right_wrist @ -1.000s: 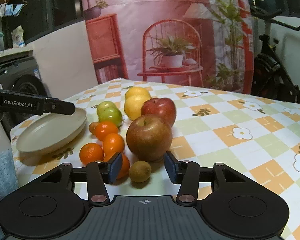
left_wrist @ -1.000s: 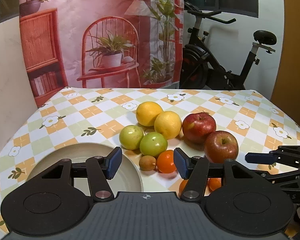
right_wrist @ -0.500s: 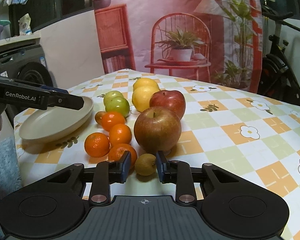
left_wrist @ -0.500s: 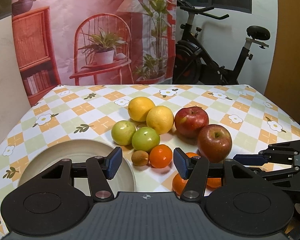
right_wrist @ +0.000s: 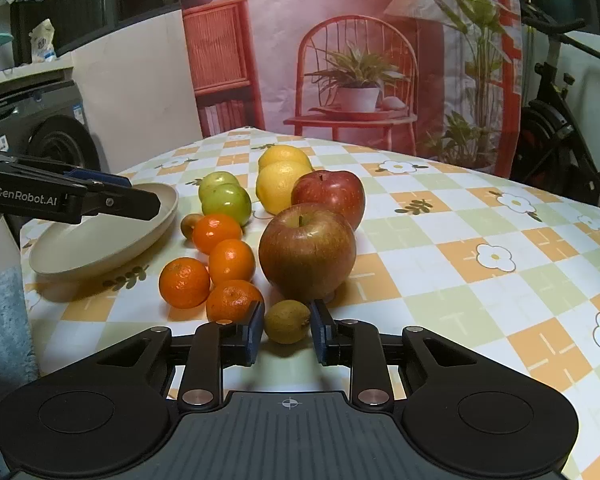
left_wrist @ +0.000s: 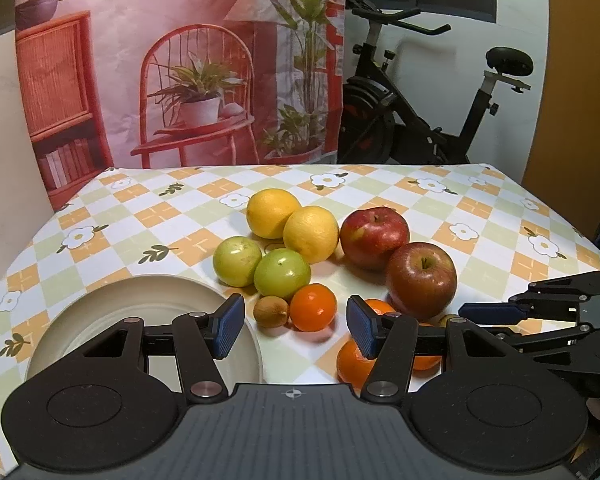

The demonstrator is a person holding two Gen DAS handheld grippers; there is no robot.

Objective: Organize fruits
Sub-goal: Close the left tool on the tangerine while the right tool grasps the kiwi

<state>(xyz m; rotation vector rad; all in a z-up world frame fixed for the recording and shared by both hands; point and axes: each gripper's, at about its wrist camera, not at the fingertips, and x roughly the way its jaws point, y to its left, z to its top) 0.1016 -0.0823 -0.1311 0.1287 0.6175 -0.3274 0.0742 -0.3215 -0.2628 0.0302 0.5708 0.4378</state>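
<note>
In the right wrist view my right gripper (right_wrist: 287,330) is shut on a small brownish-green kiwi (right_wrist: 287,321) that rests on the checked tablecloth just in front of a red apple (right_wrist: 307,251). Several tangerines (right_wrist: 231,261) lie to its left. My left gripper (left_wrist: 296,328) hangs open above the table with nothing between its pads. Its left finger is over the rim of the beige plate (left_wrist: 100,312). Just ahead of it lie another kiwi (left_wrist: 271,312) and a tangerine (left_wrist: 313,307). Behind them sit two green apples (left_wrist: 282,274), two yellow citrus fruits (left_wrist: 310,234) and a second red apple (left_wrist: 374,236).
The right gripper's arm (left_wrist: 540,308) comes in low at the right of the left wrist view. An exercise bike (left_wrist: 420,120) stands beyond the table's far edge. A washing machine (right_wrist: 32,120) and a blue towel (right_wrist: 4,320) are off the table's left side.
The right gripper's jaws have closed from apart onto the small kiwi. The left gripper keeps the same opening and place.
</note>
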